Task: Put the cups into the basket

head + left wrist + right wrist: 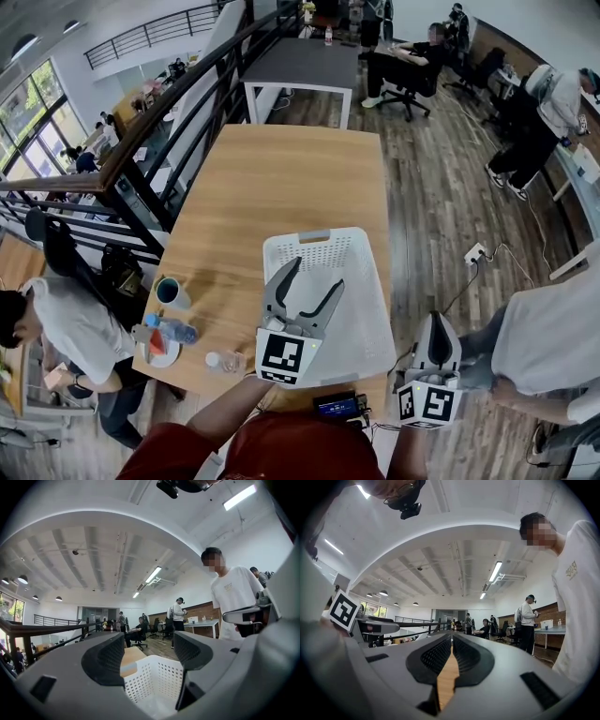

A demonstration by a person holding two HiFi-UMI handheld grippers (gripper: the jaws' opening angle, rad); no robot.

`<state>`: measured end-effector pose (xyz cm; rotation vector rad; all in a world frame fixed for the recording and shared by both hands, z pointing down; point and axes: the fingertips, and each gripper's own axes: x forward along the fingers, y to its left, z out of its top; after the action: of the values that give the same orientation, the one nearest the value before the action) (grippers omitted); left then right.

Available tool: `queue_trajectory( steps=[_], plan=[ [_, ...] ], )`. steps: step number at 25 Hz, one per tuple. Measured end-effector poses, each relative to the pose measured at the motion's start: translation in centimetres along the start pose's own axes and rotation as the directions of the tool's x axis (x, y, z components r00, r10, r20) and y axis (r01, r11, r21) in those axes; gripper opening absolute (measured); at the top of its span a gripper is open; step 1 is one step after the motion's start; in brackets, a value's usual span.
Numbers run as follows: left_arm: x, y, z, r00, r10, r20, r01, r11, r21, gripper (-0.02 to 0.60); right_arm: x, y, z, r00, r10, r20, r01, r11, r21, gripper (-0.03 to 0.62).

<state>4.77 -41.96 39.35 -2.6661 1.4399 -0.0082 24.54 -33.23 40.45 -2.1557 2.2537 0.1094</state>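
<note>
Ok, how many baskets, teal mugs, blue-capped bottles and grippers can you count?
White basket: 1
Teal mug: 1
Blue-capped bottle: 1
Grippers: 2 (left gripper, right gripper)
Total: 5

Place: open-plan office on a mezzanine
Beyond the left tongs (317, 274): grey desk (314, 64), people (398, 60) in office chairs (412, 98)
Left of them: black railing (178, 122)
Overhead: strip lights (153, 574)

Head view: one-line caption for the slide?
Left gripper, jaws open, over the white basket; right gripper shut, off the table; teal cup at its left edge.
</note>
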Motion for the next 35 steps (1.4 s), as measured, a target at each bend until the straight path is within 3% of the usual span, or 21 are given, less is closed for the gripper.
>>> queue_trajectory(
  steps=[9, 18, 29, 35],
  plan=[
    [-1.9, 0.7, 2.1, 0.999, 0.011, 0.042, -0.009, 0.999, -0.047, 0.324, 0.1, 0.4, 0.2, 1.0, 0.013, -0.001, -0.013, 1.0, -0.021, 0.02],
    [-3.3, 1.8, 2.7, 0.999, 0.04, 0.031, -0.037, 0.996, -0.076, 0.259, 0.4, 1.0, 0.6, 1.0, 0.02, 0.004, -0.02, 0.999, -0.035, 0.02],
    [-5.0, 3.8, 1.9, 0.996, 0.076, 0.043, -0.072, 0.992, -0.1, 0.085, 0.7, 2.0, 0.8, 0.999, 0.039, 0.01, -0.038, 0.999, -0.035, 0.02],
    [-5.7, 3.7, 1.5, 0.996, 0.084, 0.015, -0.082, 0.989, -0.124, 0.031, 0.7, 2.5, 1.1, 0.999, 0.046, 0.01, -0.045, 0.998, -0.038, 0.02]
  ],
)
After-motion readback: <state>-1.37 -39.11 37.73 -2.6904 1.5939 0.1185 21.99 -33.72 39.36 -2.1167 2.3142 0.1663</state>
